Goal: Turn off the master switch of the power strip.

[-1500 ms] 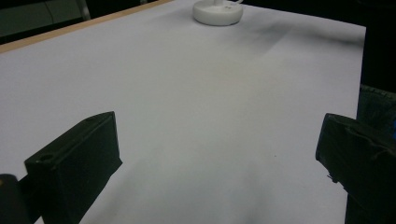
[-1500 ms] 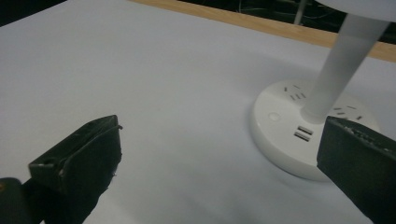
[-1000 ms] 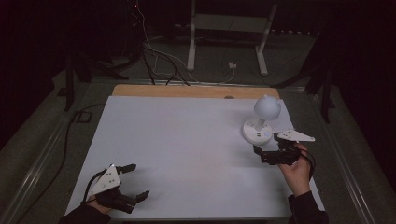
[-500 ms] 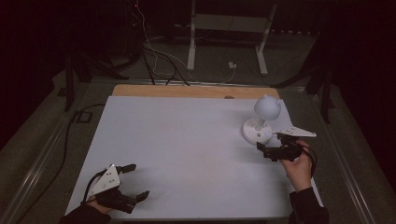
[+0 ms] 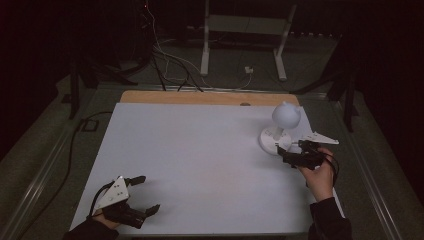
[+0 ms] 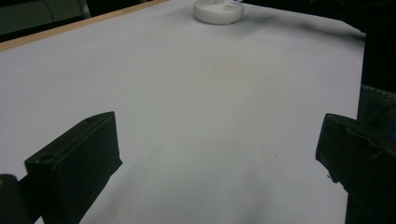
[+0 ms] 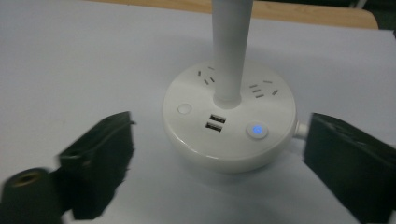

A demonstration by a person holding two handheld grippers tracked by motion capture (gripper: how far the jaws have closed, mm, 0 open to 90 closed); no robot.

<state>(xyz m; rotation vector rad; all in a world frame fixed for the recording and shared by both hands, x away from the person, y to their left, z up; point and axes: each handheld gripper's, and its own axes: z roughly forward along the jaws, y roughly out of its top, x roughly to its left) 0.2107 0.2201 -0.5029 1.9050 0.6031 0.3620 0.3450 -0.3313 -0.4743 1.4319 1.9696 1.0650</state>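
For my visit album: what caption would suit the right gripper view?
Open right claw faces a round white lamp base with sockets, two USB ports and a glowing blue button.

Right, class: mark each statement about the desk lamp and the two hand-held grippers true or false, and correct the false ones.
1. The right hand-held gripper is shut on the lamp's stem. False: its jaws stand open on either side of the lamp base, touching nothing.
2. A blue light glows on one button of the base. True.
3. The base carries two USB ports. True.
4. The left hand-held gripper holds a cable. False: it is open, near the table's front left corner.
5. The lamp lies toppled. False: it stands upright.
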